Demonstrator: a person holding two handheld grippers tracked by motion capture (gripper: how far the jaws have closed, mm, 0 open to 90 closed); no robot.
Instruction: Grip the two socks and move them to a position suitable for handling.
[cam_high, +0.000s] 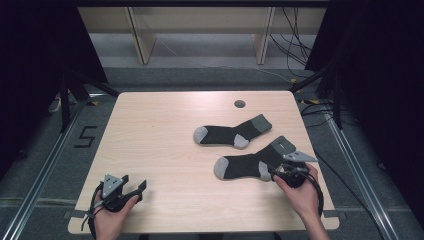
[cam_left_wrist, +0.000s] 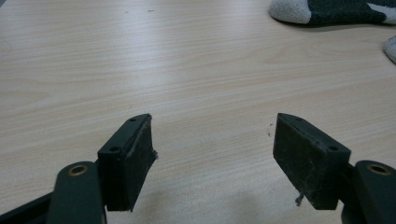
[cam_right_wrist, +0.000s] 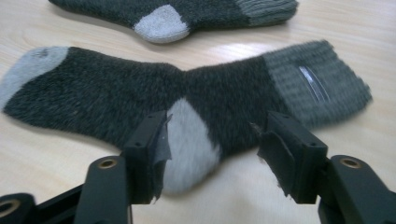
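The left gripper (cam_high: 137, 188) is resting on the pale wooden table (cam_high: 160, 130) with its jaws spread on nothing, seemingly waiting, well apart from both socks. Ahead and to its right, the farther dark grey sock with light grey toe, heel and cuff (cam_high: 232, 133) is lying flat. The nearer matching dark grey sock (cam_right_wrist: 187, 100) is lying just before the right gripper (cam_right_wrist: 210, 140), whose jaws are standing wide, straddling the pale heel without pinching, likely lining up a grasp.

High view overhead facing forward-down, gripper views low, close over table (cam_high: 165, 130), sharing near sock (cam_right_wrist: 140, 98).
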